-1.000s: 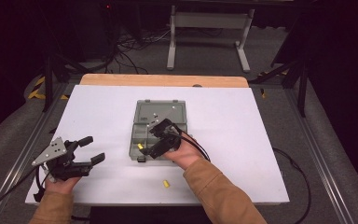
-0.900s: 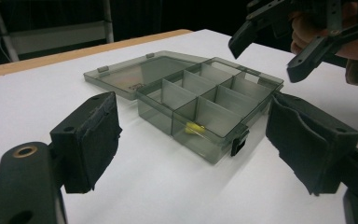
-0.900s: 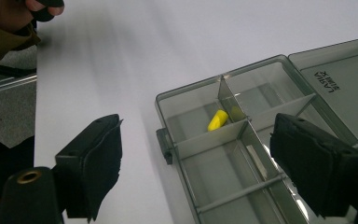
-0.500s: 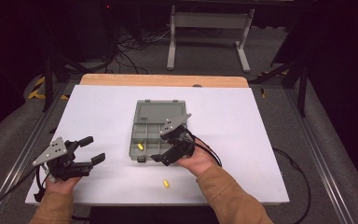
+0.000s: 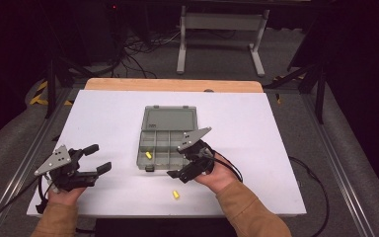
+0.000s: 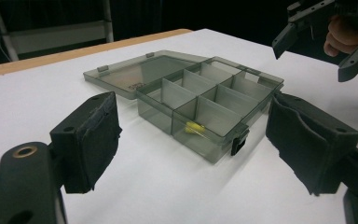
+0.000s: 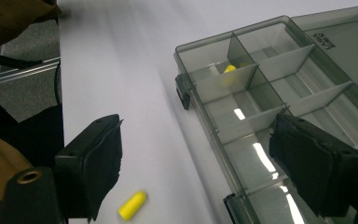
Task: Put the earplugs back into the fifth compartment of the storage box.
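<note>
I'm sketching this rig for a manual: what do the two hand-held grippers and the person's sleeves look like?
Both the left gripper and the right gripper are black, two-jawed with dark padded faces, each topped by a grey three-cornered plate and trailing a black cable. The sleeves are tan-brown.

High view overhead; both gripper views low, sharing compartment box [image 5: 168, 140].

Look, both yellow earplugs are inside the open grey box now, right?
Not quite. One yellow earplug lies in a compartment of the open grey box, but the other earplug lies on the white table in front of the box, as the high view shows.
</note>
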`<state>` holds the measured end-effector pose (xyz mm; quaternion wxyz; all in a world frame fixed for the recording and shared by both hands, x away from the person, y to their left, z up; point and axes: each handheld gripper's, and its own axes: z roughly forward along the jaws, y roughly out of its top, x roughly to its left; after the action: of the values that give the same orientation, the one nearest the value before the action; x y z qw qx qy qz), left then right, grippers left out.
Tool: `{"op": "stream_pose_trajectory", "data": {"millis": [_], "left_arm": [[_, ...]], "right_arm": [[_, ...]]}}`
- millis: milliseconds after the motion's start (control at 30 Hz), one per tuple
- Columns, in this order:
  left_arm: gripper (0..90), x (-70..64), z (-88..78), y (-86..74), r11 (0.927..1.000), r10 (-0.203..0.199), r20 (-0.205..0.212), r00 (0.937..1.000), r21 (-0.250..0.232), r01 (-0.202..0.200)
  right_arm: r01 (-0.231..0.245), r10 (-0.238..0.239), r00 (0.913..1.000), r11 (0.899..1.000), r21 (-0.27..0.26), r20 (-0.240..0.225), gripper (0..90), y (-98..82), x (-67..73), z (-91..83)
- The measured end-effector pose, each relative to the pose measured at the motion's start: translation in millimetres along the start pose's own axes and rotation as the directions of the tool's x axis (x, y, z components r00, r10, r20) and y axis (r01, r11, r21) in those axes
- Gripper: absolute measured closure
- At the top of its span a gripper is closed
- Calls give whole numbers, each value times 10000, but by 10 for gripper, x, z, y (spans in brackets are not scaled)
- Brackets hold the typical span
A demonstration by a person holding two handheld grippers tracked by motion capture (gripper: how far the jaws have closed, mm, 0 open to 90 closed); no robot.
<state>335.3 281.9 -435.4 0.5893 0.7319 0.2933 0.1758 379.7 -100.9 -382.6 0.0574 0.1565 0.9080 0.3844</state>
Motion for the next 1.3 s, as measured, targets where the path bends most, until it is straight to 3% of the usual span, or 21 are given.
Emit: {"op": "stream_pose_trajectory", "data": {"millis": [333, 433, 833, 1300], "left_arm": [[180, -7, 15, 1, 9999, 83, 30, 10000, 85, -83], [180, -2, 8, -2, 10000, 26, 22, 10000, 21, -26], [180, -2, 8, -2, 10000, 13, -5, 10000, 14, -13], [180, -1, 7, -4, 10000, 22, -26, 10000, 21, -21]], "right_arm": [[127, -122, 9999, 9983, 564, -94, 184, -122, 82, 98], [94, -87, 9999, 9954, 954, -78, 193, -159, 85, 140], [283, -212, 9988, 9854, 1680, -435, 234, -236, 153, 249], [480, -288, 9952, 9764, 2105, -931, 284, -306, 226, 356]]}}
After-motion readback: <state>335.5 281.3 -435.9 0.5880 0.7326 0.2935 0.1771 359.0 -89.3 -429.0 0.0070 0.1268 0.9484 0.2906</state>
